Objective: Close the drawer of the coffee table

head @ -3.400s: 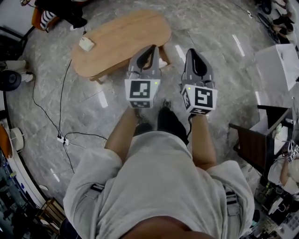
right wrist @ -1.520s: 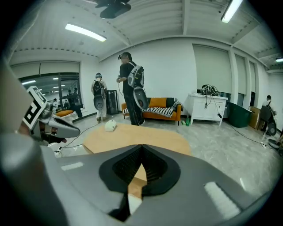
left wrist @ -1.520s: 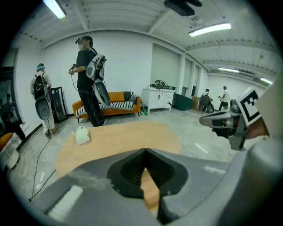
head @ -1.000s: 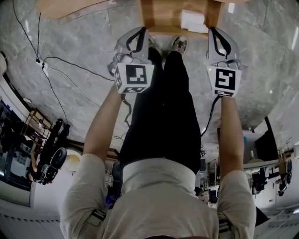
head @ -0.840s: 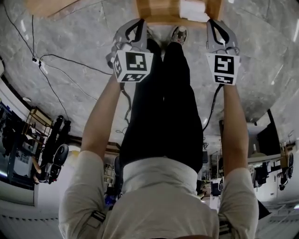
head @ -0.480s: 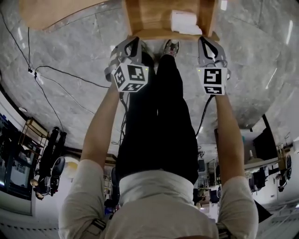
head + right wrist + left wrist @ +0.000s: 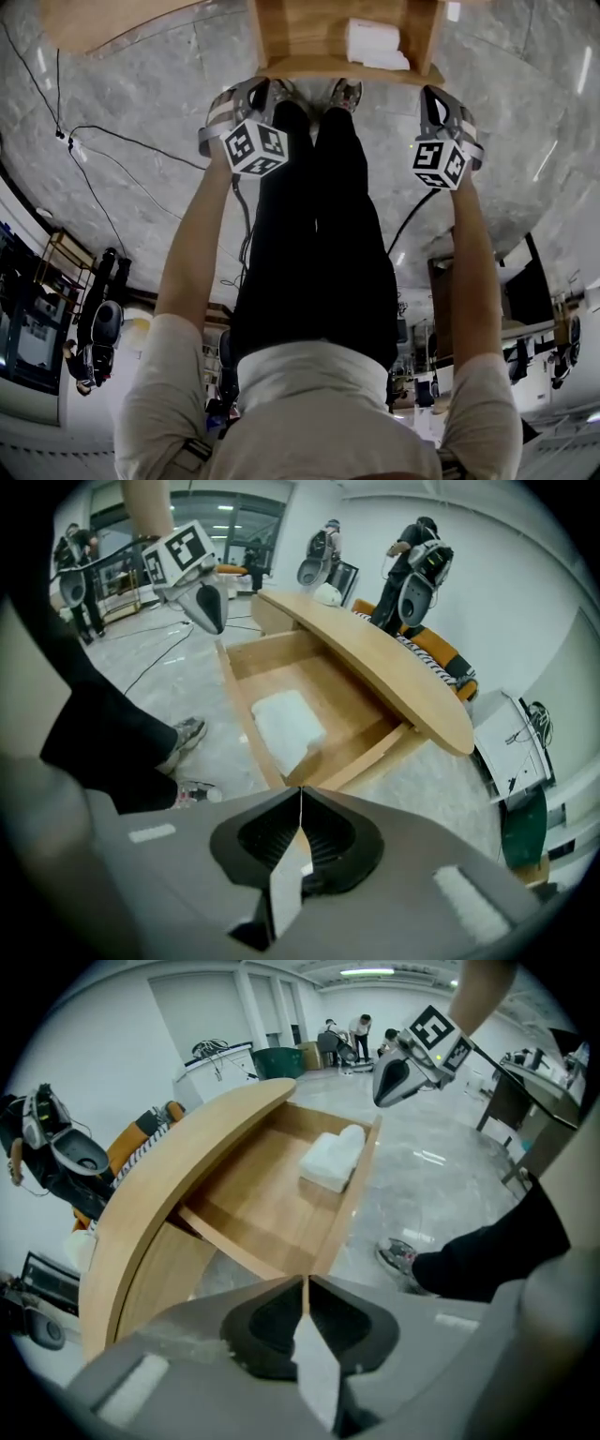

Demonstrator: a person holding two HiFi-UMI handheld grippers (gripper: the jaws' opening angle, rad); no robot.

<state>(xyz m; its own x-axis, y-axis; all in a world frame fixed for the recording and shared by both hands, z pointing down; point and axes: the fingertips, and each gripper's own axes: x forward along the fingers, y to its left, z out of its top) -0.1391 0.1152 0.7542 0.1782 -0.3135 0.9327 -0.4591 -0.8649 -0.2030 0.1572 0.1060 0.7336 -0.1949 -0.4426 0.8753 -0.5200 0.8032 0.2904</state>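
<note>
The wooden coffee table (image 7: 178, 1185) has its drawer (image 7: 337, 37) pulled out toward me, with a white folded cloth (image 7: 378, 44) inside. My left gripper (image 7: 265, 84) is shut and empty, its tip just short of the drawer front's left end. My right gripper (image 7: 430, 92) is also shut and empty, just short of the front's right end. In the left gripper view the shut jaws (image 7: 305, 1281) point at the drawer's near corner (image 7: 314, 1265). The right gripper view has the shut jaws (image 7: 301, 789) over the drawer's other front corner, beside the cloth (image 7: 286, 726).
My legs and shoes (image 7: 347, 92) stand between the grippers, close to the drawer front. A black cable (image 7: 141, 141) runs over the marble floor at left. A dark desk (image 7: 473, 281) stands at right. People with equipment (image 7: 417, 569) are beyond the table.
Both grippers have sunk toward the floor and rolled, so their marker cubes now sit cornerwise. Their tips are a little off the drawer front. The drawer has not moved.
</note>
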